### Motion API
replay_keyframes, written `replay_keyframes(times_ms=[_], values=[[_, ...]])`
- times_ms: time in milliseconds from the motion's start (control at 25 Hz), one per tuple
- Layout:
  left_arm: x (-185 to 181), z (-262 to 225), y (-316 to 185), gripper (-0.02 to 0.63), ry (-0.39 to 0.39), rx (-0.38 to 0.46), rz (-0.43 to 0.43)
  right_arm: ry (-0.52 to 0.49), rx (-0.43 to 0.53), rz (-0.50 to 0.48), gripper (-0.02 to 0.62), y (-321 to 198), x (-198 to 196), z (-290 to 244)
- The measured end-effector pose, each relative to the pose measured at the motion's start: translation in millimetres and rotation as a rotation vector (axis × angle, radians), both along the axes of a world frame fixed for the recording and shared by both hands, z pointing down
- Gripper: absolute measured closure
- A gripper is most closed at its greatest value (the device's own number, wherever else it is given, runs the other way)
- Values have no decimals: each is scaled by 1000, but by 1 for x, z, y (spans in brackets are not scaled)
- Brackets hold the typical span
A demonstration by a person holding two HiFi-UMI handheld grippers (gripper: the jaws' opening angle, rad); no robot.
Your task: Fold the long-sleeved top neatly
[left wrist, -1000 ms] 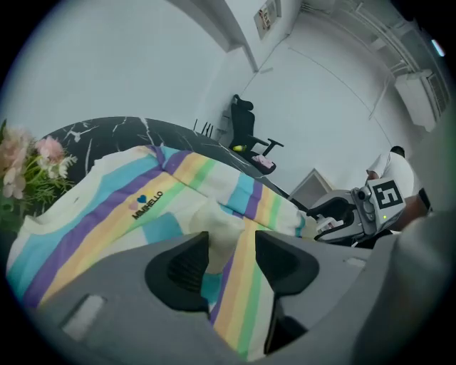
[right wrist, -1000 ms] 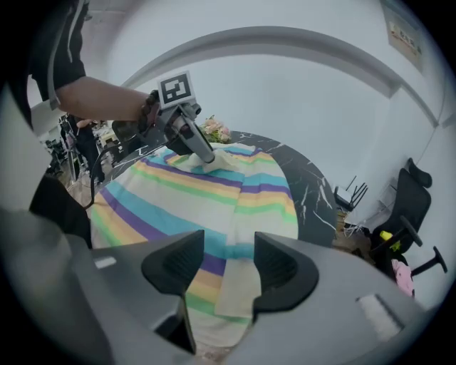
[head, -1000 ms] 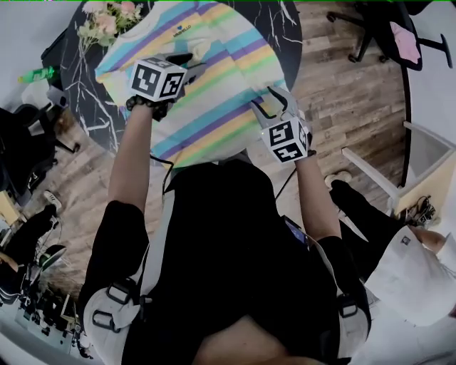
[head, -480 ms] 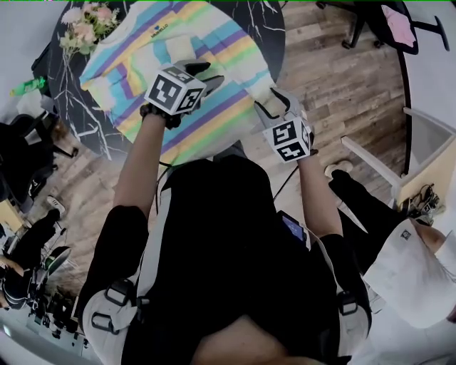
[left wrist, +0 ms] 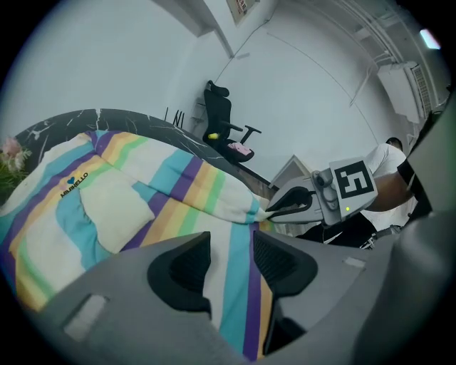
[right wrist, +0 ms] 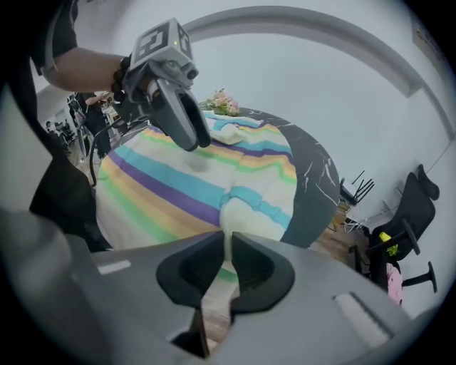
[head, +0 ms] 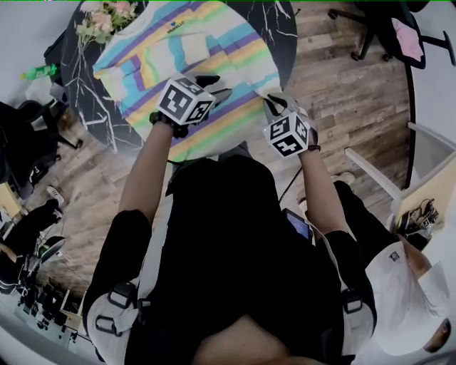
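Observation:
The long-sleeved top (head: 214, 64), striped in teal, purple, yellow and green, lies spread on a round black marble table (head: 82, 93). Its left sleeve is folded in, with the white cuff on the chest. My left gripper (head: 217, 83) hovers open over the top's middle (left wrist: 142, 207), nothing between its fingers. My right gripper (head: 274, 100) is at the top's right edge near the table rim. Its jaws have just been closing, and they now pinch the white cuff end of the fabric (right wrist: 239, 207). The left gripper view shows that pinch on the corner (left wrist: 274, 209).
A bunch of flowers (head: 107, 18) stands at the table's far left, a green bottle (head: 35, 73) beyond the rim. Black office chairs (head: 385, 32) are on the wooden floor at the right. Another person (head: 406, 285) is at the lower right.
My right gripper's jaws went from wide to nearly closed on the top's white edge. My left gripper moved rightward across the top, nearer the right one.

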State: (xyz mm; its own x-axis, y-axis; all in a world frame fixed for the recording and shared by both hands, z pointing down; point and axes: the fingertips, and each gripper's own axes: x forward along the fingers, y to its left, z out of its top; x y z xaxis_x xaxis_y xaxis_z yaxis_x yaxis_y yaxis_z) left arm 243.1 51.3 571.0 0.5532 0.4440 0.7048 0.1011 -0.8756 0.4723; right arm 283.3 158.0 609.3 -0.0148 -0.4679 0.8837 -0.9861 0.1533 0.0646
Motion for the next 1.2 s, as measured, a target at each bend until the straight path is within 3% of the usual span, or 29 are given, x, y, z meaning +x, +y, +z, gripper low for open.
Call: replay_keyframes(times_ms=[160,360,480,560,760,1200], values=[[-15,-5,-7,410,5,0,-13,-82,45,35,558,-15,-7,-27],[-38,-16,-22,410,20,1,-32,-455,234,275,560,-63,-23,-86],[-61,-23,-39,416,27,6,-61,-607,363,326,560,-111,-37,-129],[-80,-26,-55,419,27,13,-91,-604,411,297,560,-142,-52,-149],[-132,-31,-95,420,18,38,-172,-448,417,179,560,-205,-99,-159],[-225,-26,-152,423,-31,25,-258,-425,376,92,560,-289,-193,-138]])
